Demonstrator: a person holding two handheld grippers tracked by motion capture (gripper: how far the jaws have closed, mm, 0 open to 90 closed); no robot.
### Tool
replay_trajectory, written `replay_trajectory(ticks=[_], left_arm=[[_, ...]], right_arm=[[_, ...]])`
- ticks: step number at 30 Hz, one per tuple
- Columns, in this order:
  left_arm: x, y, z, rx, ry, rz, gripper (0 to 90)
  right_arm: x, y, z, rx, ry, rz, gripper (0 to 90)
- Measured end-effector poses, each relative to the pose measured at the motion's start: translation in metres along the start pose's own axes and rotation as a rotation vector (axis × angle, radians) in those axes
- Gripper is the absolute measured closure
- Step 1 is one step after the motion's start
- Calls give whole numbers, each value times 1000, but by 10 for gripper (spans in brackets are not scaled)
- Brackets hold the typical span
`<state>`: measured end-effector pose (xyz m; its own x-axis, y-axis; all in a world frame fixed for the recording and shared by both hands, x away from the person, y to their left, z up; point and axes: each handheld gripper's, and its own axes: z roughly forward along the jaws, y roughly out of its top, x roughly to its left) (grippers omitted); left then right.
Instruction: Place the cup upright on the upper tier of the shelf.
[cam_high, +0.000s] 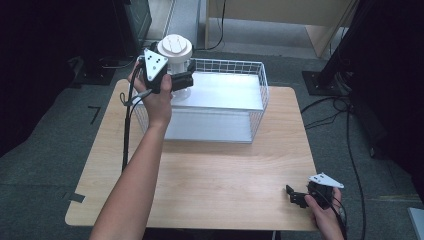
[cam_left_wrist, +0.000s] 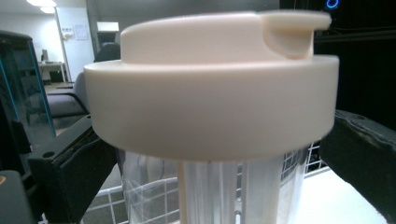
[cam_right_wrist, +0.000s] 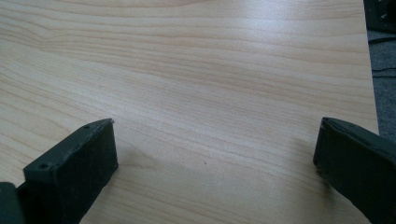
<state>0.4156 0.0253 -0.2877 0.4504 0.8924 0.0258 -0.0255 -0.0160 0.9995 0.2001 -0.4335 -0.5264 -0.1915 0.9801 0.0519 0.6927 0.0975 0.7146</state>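
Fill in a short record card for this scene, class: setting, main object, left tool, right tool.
setting: light wooden table with a white wire basket
main object: clear plastic bottle with a cream lid, at the basket's far left corner
left tool: jaws on either side of the bottle, below its lid
right tool: open, nothing between its jaws, near the table's front right edge

The left tongs (cam_high: 185, 80) are held at the far left of the bench (cam_high: 200, 185), jaws clamped; the right tongs (cam_high: 295, 196) are held spread at its near right corner.
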Motion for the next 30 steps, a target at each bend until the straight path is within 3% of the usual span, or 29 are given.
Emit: replay_trajectory(ticks=[14,24,30], left_arm=[[0,-9,-11,7,-20,10,0],[1,-28,-33,1,-29,30,0],[-3,-42,-51,-20,-56,37,0]], right_arm=[[1,0,0,1,-2,-7,0],[1,0,1,3,-6,-13,0],[2,0,1,6,-12,-18,0]])
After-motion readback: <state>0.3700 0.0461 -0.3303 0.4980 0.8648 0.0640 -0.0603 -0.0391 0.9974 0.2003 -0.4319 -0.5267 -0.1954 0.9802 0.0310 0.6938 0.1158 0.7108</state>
